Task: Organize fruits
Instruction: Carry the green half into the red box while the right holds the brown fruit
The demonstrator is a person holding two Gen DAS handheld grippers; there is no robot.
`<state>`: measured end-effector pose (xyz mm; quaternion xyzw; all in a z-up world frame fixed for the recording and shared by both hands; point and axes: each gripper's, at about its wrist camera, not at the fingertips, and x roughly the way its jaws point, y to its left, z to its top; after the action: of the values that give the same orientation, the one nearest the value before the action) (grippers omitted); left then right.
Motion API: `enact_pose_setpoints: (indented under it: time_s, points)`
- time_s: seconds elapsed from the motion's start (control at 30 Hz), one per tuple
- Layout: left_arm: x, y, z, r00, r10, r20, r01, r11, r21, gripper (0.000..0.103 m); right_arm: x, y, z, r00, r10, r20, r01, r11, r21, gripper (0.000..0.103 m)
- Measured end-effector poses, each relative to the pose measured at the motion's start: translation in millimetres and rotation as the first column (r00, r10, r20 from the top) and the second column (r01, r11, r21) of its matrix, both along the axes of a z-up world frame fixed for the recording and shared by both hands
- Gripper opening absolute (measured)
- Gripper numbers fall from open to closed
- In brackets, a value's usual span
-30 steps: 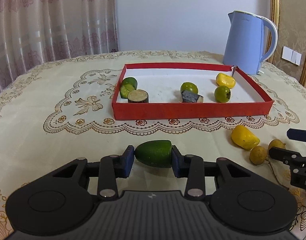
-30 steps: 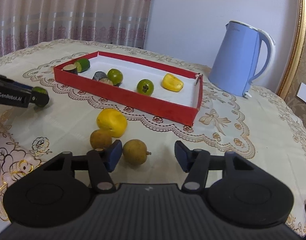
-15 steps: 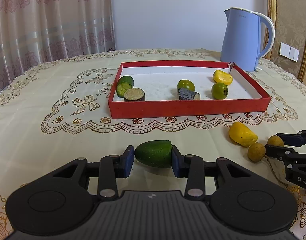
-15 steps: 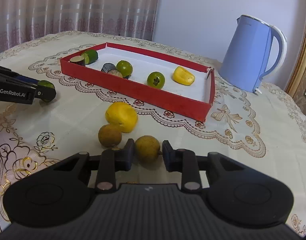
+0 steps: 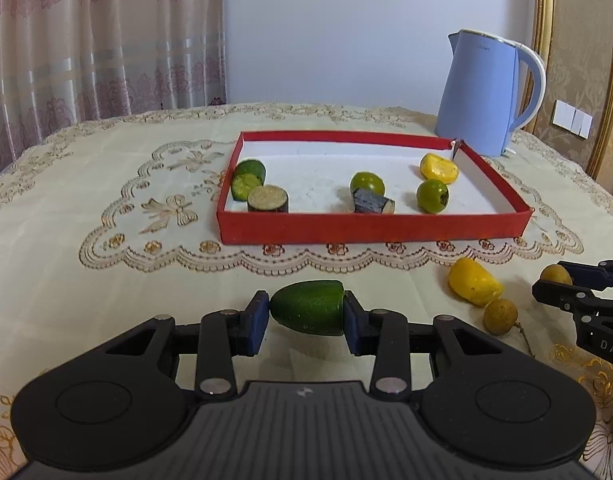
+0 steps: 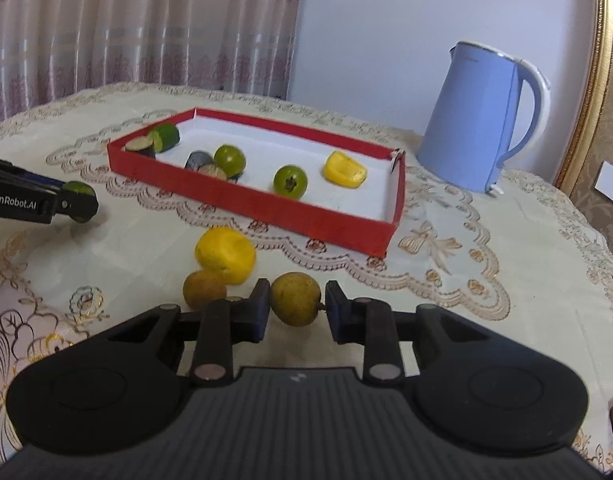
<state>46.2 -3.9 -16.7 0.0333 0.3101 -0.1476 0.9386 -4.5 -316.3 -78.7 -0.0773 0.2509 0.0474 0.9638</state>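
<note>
The left tool (image 5: 306,314) pinches a green cucumber piece (image 5: 308,307) between its blue pads, one pad on the rounded end and the other on the cut end. The piece sits low over the cream lace-patterned cloth of the bench (image 5: 106,280), in front of the red tray (image 5: 370,227).

The right tool (image 6: 297,306) grips a brown longan (image 6: 295,299). The left pad presses its side, and the right pad meets the stub of stem on its other side. Whether the fruit is clear of the cloth cannot be told. Just beside it to the left lies a second longan (image 6: 204,289), touching a yellow fruit piece (image 6: 225,254) behind it. In the left wrist view the same yellow piece (image 5: 473,286) and longan (image 5: 500,311) lie near the right tool's fingers (image 5: 566,298).

Inside the tray, at the left end, a cut green cucumber piece (image 5: 248,174) leans against a dark round slice (image 5: 268,199). Near the middle a green round fruit (image 5: 367,183) stands behind a dark eggplant chunk (image 5: 372,201). To the right are another green round fruit (image 5: 432,196) and a yellow chunk (image 5: 439,168).

A pale blue kettle (image 5: 482,92) stands behind the tray's far right corner.
</note>
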Motion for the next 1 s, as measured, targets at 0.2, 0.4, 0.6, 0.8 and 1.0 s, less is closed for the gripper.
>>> enact_pose_setpoints:
  time_s: [0.2,0.4,0.6,0.8,1.0]
  points:
    - [5,-4,21,0.998,-0.004,0.06,0.002,1.0,0.024,0.037,-3,-7,8,0.999,-0.019,0.037,0.018,0.999,0.027,0.028]
    - [26,-20,38,0.994,-0.001,0.113,-0.007,0.998,0.062,0.037,-6,-10,11,0.997,-0.031,0.064,0.028,0.999,0.044,0.028]
    - [59,-40,40,0.993,0.016,0.115,-0.028,0.995,0.099,0.037,-9,-11,12,0.997,-0.037,0.073,0.033,0.998,0.053,0.028]
    - [84,-58,39,0.993,0.039,0.114,-0.053,0.991,0.123,0.037,-7,-12,10,0.997,-0.034,0.069,0.029,0.997,0.069,0.028]
    - [103,-74,36,0.992,0.056,0.111,-0.072,0.986,0.149,0.037,-6,-10,10,0.997,-0.028,0.072,0.023,0.997,0.069,0.028]
